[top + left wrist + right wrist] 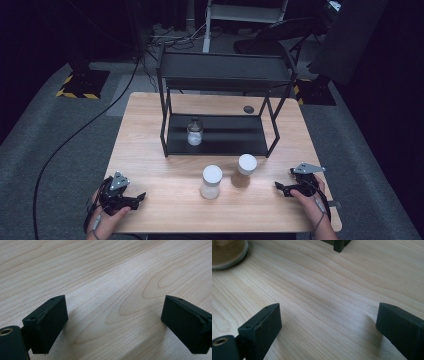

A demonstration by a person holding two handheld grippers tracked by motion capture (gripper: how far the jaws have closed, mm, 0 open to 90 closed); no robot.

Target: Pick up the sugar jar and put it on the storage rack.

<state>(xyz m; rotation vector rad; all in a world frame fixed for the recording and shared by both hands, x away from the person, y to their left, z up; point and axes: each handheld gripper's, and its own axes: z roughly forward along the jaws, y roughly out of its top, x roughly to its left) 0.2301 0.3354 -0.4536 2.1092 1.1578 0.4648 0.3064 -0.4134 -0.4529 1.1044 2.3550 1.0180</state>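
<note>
While both hands rested low at the near edge of the tabletop [150,145]: neither held anything
Left gripper [135,199]: jaws wide apart, bare wood between them
Right gripper [281,187]: jaws spread, nothing gripped
Brown jar [244,171]: upright with a white lid, at about ten o'clock from the right gripper, which was the nearer one
White jar [211,182]: just beside the brown jar, at about two o'clock from the left gripper
Rack [220,75]: at twelve o'clock, a small jar [194,131] on its lower shelf

The surface [165,195] is evenly lit from above; surroundings are left dark. Soft shadows are cast. Close views are slightly blurred.
</note>
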